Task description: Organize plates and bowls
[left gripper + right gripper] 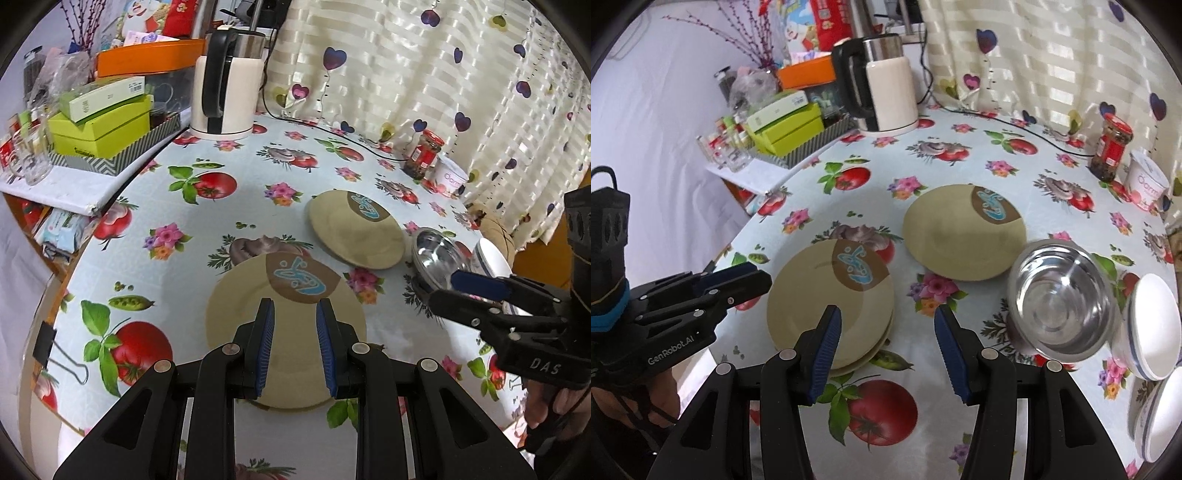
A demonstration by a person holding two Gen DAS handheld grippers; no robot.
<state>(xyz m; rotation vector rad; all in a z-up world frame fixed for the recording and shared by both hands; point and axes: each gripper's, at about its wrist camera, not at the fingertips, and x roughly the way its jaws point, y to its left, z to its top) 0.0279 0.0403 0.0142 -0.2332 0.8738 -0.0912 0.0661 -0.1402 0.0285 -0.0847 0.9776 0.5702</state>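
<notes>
Jaws of both grippers, left [295, 347] & right [886, 350], spread, nothing between. Lower centre: stacked plates [812, 299]; mid-frame: single plate [960, 236]; right edge: steel bowl [1060, 299], white bowls [1156, 332]; upper centre: kettle [886, 85].

Kettle [228, 85], jar [423, 153], green boxes [101, 125]

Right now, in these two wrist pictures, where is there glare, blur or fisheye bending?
Left wrist view: the shiny steel bowl is smeared and throws glare; the table edge curves at the left; the corners are black. Right wrist view: the same steel bowl is blurred with bright streaks, the white kettle is slightly soft, and the tan round plates look fairly sharp.
</notes>
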